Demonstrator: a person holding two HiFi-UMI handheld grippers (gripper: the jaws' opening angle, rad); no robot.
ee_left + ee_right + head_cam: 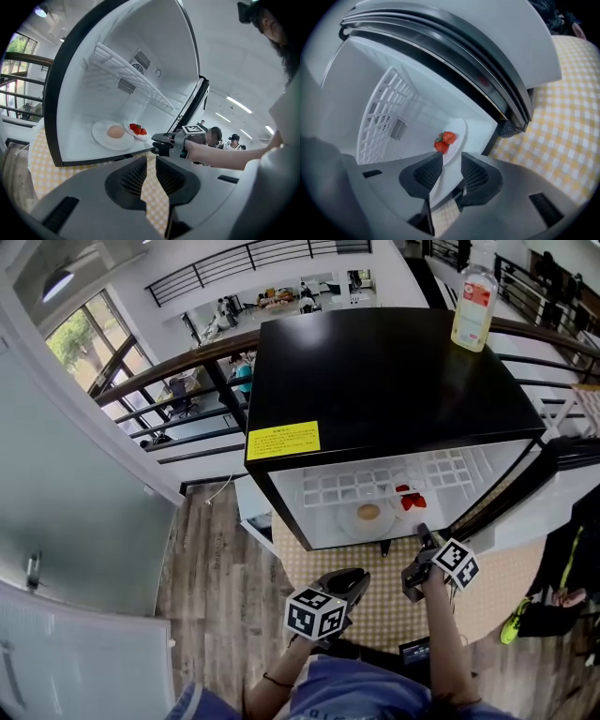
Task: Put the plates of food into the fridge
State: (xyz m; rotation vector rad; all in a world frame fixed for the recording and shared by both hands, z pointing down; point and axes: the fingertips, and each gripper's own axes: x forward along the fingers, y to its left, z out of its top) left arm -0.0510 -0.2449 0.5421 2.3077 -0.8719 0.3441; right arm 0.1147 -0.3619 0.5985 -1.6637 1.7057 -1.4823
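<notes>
Fingers [427, 174] on the right gripper [451, 160] stand wide apart, and the near rim of the strawberry plate [459, 129] runs straight through the gap between them. The pads look clear of it on both sides, so I'd call that a let-go, not a hold. That plate sits on the floor of the fridge [394, 381], just inside the opening, close against the bigger plate [352, 524] to its left in the head view. Whether the two rims touch or overlap I can't settle. It makes sense as a resting spot: low, flat, and reachable without going under the wire shelf [129, 77].

Over to the left gripper [352, 579]: its fingers [133, 180] leave only a slim slit, with nothing in it but the yellow checked cloth of the desk [375, 610] showing through. It hangs back outside the fridge, likely to keep the doorway free for the other hand.

Now the goods. The small plate is white, with two or three red strawberries [445, 139], green tops on, bunched together. The bigger plate is white too, with one pale tan round piece [116, 131] in the middle; bun or egg, I can't say. Both plates are inside and the door [487, 61] stands wide open, so by my read the loading is done bar pulling out and shutting up. One bottle [472, 307] stands on the fridge's black top.
</notes>
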